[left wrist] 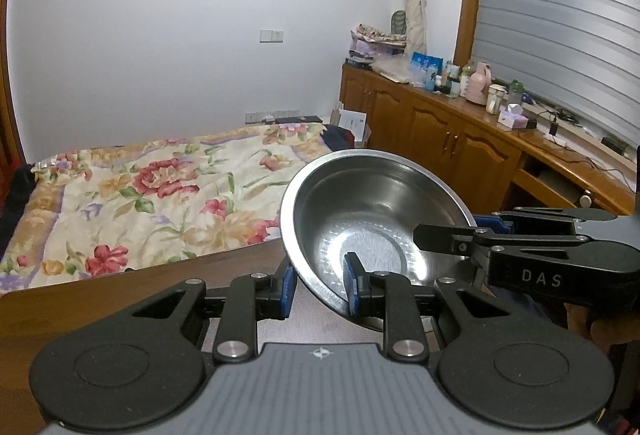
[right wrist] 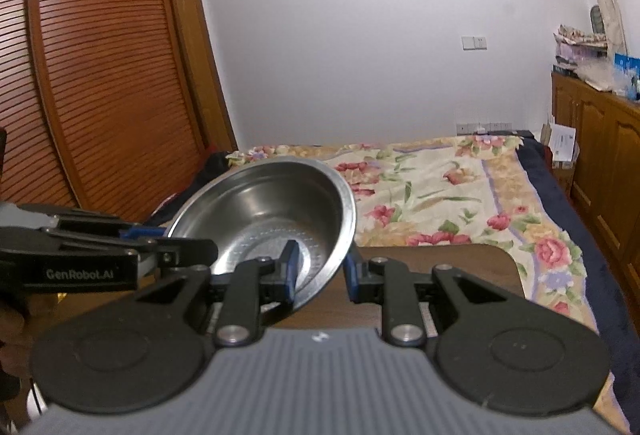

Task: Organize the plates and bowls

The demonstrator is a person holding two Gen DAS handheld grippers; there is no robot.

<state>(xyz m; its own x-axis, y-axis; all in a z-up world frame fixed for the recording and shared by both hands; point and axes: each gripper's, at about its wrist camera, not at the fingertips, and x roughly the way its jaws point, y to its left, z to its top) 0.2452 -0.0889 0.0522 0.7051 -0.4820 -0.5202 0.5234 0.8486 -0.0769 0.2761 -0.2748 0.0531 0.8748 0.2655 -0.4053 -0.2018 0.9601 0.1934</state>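
A stainless steel bowl (left wrist: 372,211) is held tilted above a dark wooden table (left wrist: 120,291); it also shows in the right wrist view (right wrist: 276,211). My left gripper (left wrist: 318,289) straddles its near left rim, one blue pad inside and one outside. My right gripper (right wrist: 322,271) straddles the opposite rim the same way. The right gripper shows in the left wrist view (left wrist: 472,231) at the bowl's right rim. The left gripper shows in the right wrist view (right wrist: 176,247) at the bowl's left rim. No plates are in view.
A bed with a floral blanket (left wrist: 168,187) lies just beyond the table's far edge (right wrist: 460,247). Wooden cabinets with bottles and boxes (left wrist: 472,91) line the right wall. A louvered wooden wardrobe (right wrist: 92,75) stands at the left.
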